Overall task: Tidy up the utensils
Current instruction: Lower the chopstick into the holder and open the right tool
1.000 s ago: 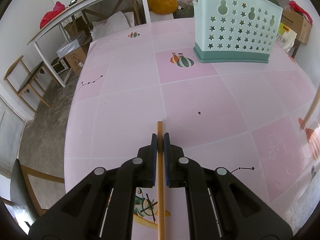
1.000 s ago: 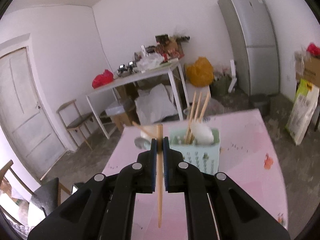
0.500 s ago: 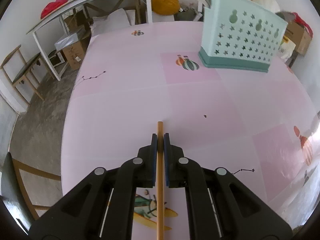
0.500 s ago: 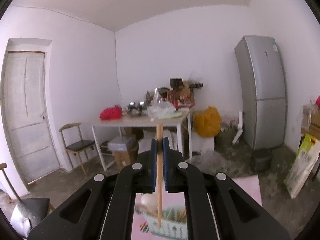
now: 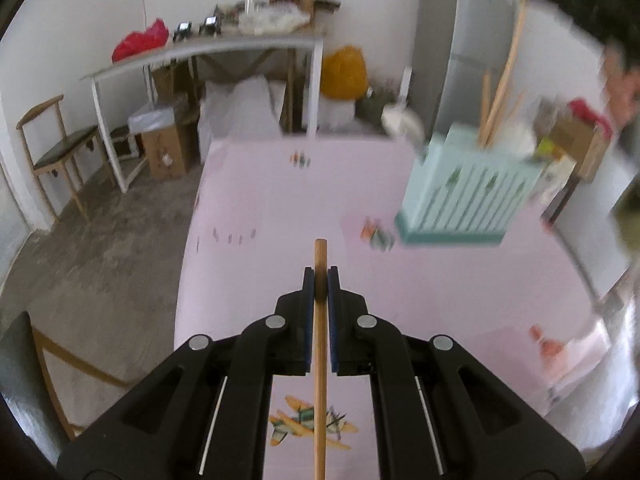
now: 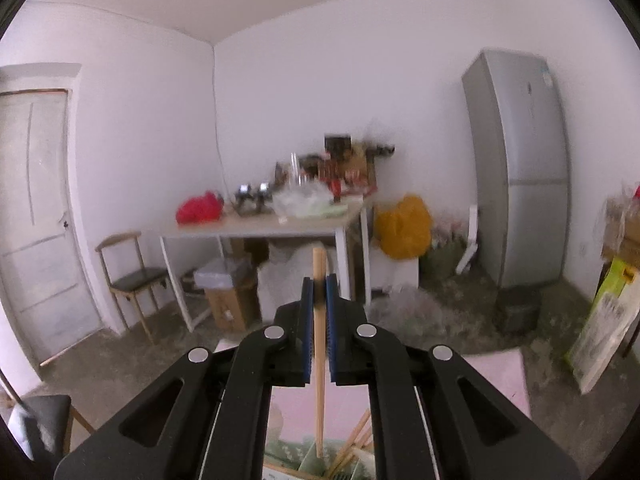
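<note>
Above the mint utensil caddy (image 6: pixel 316 454), already holding chopsticks, your right tongs (image 6: pixel 319 280) grip one chopstick (image 6: pixel 319 360); left tongs (image 5: pixel 320 276) clamp another chopstick (image 5: pixel 320 380) over the pink desk (image 5: pixel 280 200), both undelivered.

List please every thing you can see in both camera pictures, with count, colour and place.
chopstick: two held, wooden, one in each gripper; more stand in the holder
utensil holder: one, mint green, far right on the pink table
pink table: one, under the left gripper
white table: one, by the back wall, cluttered
chair: one, wooden, near the door
fridge: one, grey, right wall
yellow bag: one, floor
left gripper: black, shut on a chopstick
right gripper: black, shut on a chopstick above the holder
</note>
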Demonstrator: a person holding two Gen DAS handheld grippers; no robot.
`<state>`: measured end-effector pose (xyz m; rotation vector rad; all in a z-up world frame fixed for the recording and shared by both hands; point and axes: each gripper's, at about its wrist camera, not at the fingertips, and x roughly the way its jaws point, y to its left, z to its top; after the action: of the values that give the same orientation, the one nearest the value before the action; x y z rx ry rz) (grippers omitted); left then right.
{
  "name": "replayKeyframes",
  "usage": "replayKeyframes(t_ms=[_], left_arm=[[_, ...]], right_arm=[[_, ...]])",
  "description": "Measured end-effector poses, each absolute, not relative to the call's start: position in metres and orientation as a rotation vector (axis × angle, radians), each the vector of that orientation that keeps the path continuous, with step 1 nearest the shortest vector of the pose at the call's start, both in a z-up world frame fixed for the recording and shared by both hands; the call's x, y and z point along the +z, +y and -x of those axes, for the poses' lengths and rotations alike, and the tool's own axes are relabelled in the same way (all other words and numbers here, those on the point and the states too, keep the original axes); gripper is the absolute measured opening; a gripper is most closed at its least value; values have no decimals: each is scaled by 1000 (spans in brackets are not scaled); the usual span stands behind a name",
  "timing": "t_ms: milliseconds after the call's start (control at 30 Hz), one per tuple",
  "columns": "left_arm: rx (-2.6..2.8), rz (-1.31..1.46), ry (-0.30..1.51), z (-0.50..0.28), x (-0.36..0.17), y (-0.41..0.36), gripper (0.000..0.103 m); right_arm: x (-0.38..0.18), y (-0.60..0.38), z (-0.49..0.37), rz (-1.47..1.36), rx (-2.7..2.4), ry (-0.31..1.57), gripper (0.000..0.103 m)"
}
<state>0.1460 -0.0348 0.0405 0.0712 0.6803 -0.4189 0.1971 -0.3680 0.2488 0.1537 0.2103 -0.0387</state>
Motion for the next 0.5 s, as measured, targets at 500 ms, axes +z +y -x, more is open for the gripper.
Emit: replayKeyframes(t_ms=[500], left_arm=[[-726, 64, 320, -140, 170, -84, 5]], right_arm=[[190, -401, -175, -274, -9, 285, 47]])
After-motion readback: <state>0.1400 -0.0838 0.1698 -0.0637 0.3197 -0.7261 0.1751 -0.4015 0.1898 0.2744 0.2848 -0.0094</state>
